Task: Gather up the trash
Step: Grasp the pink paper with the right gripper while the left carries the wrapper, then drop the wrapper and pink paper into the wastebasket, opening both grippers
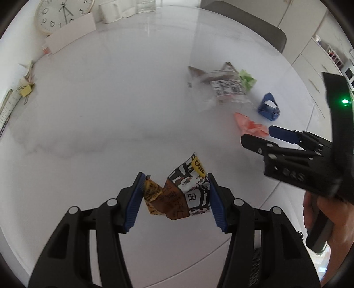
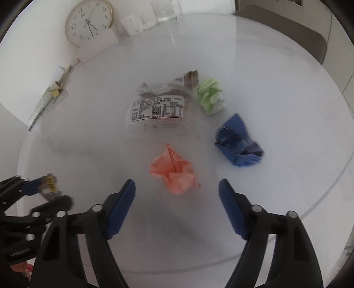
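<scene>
My left gripper (image 1: 176, 177) is shut on a crumpled brown, yellow and white snack wrapper (image 1: 179, 195) and holds it above the white round table (image 1: 99, 110). The wrapper also shows in the right wrist view (image 2: 49, 183), in the left gripper (image 2: 42, 188). My right gripper (image 2: 177, 183) is open and empty, just short of a crumpled pink paper (image 2: 174, 170). It also shows in the left wrist view (image 1: 256, 135), next to the pink paper (image 1: 250, 124). Beyond lie a clear plastic package with a label (image 2: 157, 108), a green paper ball (image 2: 210, 95) and a crumpled blue paper (image 2: 236, 141).
A wall clock (image 2: 89, 22), white cups (image 2: 132, 24) and a glass (image 2: 166, 11) stand at the table's far edge. A calendar and clips (image 2: 44, 102) lie at the left. A grey chair (image 2: 287, 28) stands behind the table.
</scene>
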The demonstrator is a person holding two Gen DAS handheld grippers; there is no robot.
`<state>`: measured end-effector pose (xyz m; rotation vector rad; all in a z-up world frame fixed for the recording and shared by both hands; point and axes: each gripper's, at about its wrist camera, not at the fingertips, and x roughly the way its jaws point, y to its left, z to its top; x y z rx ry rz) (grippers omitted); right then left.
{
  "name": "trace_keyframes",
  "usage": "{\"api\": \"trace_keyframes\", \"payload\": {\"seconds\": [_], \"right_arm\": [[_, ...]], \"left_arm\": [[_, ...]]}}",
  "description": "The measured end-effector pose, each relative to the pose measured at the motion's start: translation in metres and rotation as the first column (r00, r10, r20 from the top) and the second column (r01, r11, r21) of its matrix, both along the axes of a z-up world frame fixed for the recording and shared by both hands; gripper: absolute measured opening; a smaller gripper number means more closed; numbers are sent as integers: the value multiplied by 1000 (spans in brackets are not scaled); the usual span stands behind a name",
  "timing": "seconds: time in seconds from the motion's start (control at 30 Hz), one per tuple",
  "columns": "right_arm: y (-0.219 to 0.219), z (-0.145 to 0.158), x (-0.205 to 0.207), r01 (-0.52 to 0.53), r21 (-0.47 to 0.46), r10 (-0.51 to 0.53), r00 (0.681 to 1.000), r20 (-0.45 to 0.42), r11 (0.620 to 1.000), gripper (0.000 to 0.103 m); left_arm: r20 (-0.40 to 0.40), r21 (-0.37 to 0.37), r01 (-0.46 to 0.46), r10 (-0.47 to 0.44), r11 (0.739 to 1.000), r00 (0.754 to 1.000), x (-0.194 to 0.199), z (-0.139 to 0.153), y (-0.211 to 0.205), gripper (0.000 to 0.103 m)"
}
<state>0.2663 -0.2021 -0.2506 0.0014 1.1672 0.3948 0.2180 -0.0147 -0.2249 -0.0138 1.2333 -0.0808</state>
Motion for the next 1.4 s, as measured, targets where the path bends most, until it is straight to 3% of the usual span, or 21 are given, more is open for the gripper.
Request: {"api": "trace_keyframes", "payload": {"seconds": [0.1,0.13,0.27,0.47,0.6,0.77,0.9,1.0,1.27,1.4], "right_arm": [[7,-1,3,-13,-26,14,1000,17,1000,58],[8,0,4,-19,-32,20,1000,16,999,46],[7,2,3,-25,-30,25,1000,9,999,37],[-10,25,-29,17,-11,-17,1000,26,1000,35],[-40,48,-80,90,31,-91,995,29,995,35],[-81,70,-159,202,43,-203,979,21,978,35],[-120,85,-236,312,37,-313,950,21,949,35],[-142,92,-288,389,29,-390,921,21,921,35],[-193,82,-413,599,11,-599,800,-27,801,35],[-209,75,-454,652,10,-651,757,-49,758,35]], "left_arm": [[0,-13,-17,17,1000,1000,1,0,6,54],[-1,-16,-24,24,1000,1000,2,0,7,54],[11,-10,-16,16,1000,1000,5,0,10,54],[32,-20,56,-55,998,998,-17,21,-2,54],[53,-44,141,-139,989,989,-40,41,-23,54],[83,-51,286,-281,957,956,-83,66,-64,54],[90,-55,413,-407,909,909,-125,74,-103,54],[82,-72,509,-503,858,860,-160,75,-132,54],[48,-96,749,-749,655,661,-264,64,-214,54],[29,-92,811,-812,578,582,-302,57,-242,54]]}}
